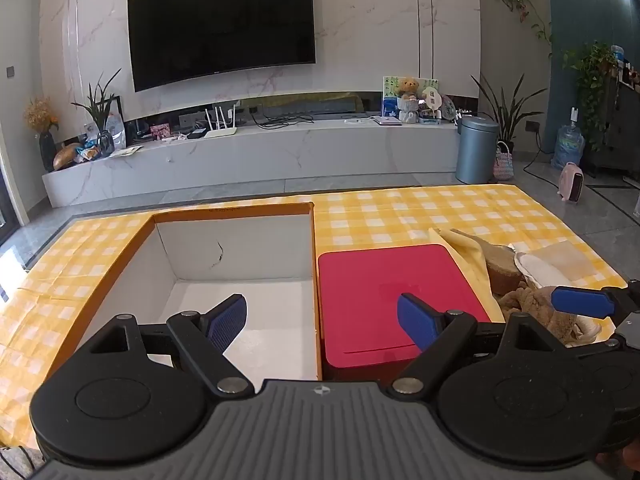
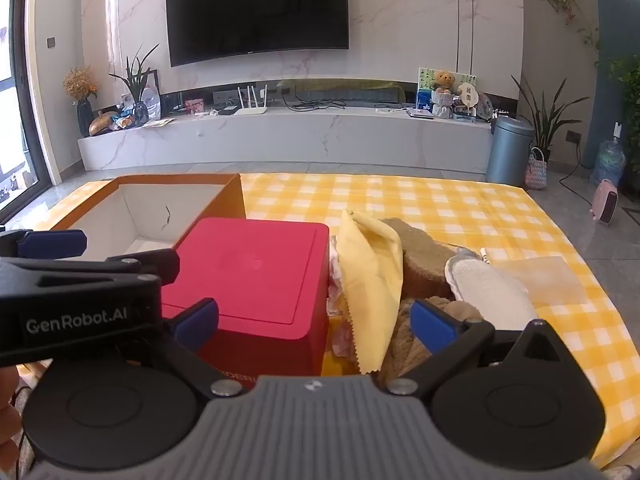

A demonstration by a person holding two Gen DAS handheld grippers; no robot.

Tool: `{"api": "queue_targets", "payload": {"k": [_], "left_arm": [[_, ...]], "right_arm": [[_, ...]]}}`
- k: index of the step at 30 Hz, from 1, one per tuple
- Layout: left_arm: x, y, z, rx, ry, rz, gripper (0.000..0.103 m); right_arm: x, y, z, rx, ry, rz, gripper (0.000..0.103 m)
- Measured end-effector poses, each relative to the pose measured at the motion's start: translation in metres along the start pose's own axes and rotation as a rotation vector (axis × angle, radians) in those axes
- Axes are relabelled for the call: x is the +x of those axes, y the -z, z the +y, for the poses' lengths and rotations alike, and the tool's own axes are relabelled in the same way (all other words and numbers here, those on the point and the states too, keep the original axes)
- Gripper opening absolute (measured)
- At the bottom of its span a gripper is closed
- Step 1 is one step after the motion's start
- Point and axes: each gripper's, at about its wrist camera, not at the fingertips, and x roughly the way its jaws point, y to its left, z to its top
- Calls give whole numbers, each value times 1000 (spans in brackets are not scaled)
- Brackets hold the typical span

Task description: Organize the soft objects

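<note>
I have both grippers hanging over the near edge of the tabletop [image 2: 480,216], tilted down, and neither has picked anything up. The left gripper [image 1: 322,322] has its jaws spread wide with nothing between them, poised above the seam where the open cardboard box [image 1: 232,216] meets the red box [image 1: 384,292]. The right gripper [image 2: 314,330] is just as wide and empty, hovering over the near side of the pile.

As I read it, the sorting has not begun. The cardboard box, sitting toward the left edge, shows only its white bottom, and the red box beside it has its lid on. All the soft things lie heaped just right of the red box: a yellow cloth [image 2: 372,276] draped against it, a brown sponge [image 2: 424,268] behind, a white pad [image 2: 488,288], and a tan fuzzy bundle [image 2: 404,340] nearest me. Every piece has yet to go into a container.
</note>
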Motion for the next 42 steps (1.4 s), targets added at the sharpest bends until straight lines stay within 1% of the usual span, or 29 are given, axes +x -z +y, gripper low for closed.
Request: {"api": "queue_targets", "payload": {"k": [3,5,6,12,18,26,33,42], "left_arm": [[0,-2,5,-22,-11,6,100],[-4,1,3,-13,-27,-15,100],[-3,0,2,-12,-31,-5,100],[-1,2,4,-17,-27,-2,100],[0,5,-1,21,-52,-1,100],[-1,4,-2,29,-60,4,100],[-4,3,-1,16,-44,-6,100],[-3,3,-3,19,-47,-8,100]], "right_arm": [[1,0,0,-5,1,5,99],[3,0,-1,-11,1,10,96],[-1,-3,-3,-14,4,0,95],[2,-3,-2,-13,5,-8,95],[3,1,1,-33,11,-3,96],[3,2,1,-33,12,2,96],[1,1,0,-31,13,-8,96],[1,0,0,-45,17,2,96]]}}
